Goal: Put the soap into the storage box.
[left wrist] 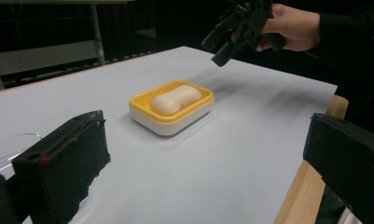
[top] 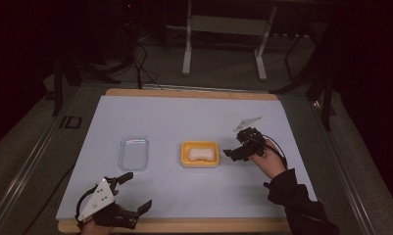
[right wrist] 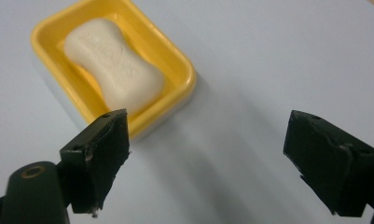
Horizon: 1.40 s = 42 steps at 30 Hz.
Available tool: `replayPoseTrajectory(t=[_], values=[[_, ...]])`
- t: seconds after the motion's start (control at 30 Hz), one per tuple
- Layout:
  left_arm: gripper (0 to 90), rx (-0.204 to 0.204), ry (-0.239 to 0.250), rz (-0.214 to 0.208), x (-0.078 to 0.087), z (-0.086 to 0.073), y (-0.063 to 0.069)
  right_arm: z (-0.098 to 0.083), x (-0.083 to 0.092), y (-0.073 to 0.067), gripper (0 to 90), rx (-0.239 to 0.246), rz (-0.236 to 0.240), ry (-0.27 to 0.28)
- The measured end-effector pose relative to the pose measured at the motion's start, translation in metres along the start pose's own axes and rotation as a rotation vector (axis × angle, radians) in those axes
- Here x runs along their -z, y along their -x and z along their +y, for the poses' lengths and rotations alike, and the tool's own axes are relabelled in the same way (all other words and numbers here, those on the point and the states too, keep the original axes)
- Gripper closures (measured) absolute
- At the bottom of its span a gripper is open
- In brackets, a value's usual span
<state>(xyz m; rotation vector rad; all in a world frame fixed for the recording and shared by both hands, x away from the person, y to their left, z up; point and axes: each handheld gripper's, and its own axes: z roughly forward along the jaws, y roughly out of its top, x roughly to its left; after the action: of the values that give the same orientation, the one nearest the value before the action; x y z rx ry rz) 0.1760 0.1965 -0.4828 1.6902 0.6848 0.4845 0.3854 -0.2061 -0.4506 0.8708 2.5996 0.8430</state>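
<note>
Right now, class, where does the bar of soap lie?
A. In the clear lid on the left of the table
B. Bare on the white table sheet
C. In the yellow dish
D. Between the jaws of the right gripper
C: the pale soap rests inside the yellow dish, while the right gripper hangs open and empty just beside the dish, and the clear lid holds nothing.
</note>
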Motion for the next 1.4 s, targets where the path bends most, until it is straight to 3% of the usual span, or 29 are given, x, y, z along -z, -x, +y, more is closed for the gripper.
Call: replayPoseTrajectory(t=[0.33,0.6,1.4], values=[[0.2,0.0,-0.002,0.001,0.0,0.0,0.0,-0.021,0.009,-0.007,13.9,-0.027,-0.036,0.019],[0.2,-0.002,-0.004,-0.001,0.0,0.0,0.0,-0.036,0.02,-0.011,13.9,-0.095,-0.094,0.081],[0.2,-0.011,-0.015,-0.004,-0.001,0.0,0.001,-0.078,0.034,-0.025,13.8,-0.157,-0.118,0.109]])
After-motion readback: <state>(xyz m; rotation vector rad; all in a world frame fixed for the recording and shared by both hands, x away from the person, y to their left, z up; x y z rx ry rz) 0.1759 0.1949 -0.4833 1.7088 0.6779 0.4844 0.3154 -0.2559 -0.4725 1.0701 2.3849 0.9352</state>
